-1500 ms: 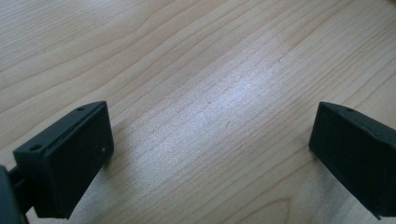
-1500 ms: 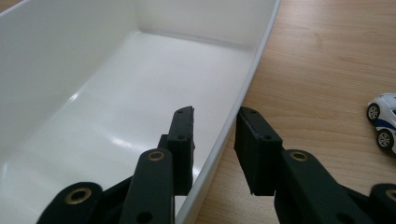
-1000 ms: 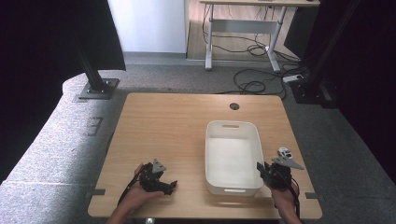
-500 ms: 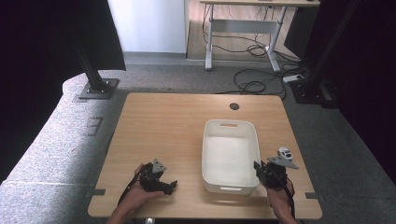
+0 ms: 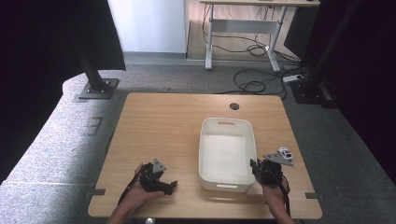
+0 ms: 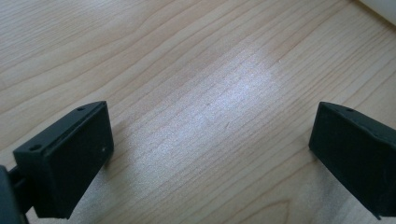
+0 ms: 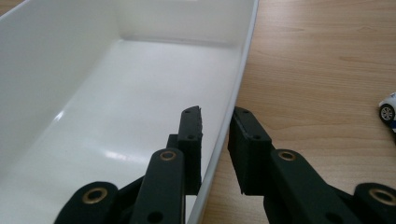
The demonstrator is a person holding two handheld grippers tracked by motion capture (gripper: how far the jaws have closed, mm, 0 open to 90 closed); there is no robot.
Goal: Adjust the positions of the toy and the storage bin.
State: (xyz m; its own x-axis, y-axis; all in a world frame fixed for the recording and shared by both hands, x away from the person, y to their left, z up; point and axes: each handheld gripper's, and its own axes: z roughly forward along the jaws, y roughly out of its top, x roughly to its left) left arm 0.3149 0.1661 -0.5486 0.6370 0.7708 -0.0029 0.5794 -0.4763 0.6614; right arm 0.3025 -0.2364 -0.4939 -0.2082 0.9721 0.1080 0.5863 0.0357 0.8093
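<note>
A white rectangular tub (image 5: 203, 148) stands on the wooden table (image 5: 159, 126), right of the middle. My right gripper (image 5: 255, 166) sits at the tub's front right corner. In the right gripper view the right gripper (image 7: 217, 117) is shut on the tub's (image 7: 70, 70) right wall, one jaw inside and one outside. My left gripper (image 5: 171, 186) rests near the front edge, left of the tub. The left gripper (image 6: 210, 108) is open over bare wood, with nothing between its jaws.
A small white toy car (image 5: 284, 152) lies on the table just right of the tub, beside my right hand; its edge also appears in the right gripper view as the car (image 7: 389, 110). A round cable hole (image 5: 234, 106) sits near the far edge.
The tub has slid a little to the left with my right gripper on its wall. The left gripper has stayed where it was.
</note>
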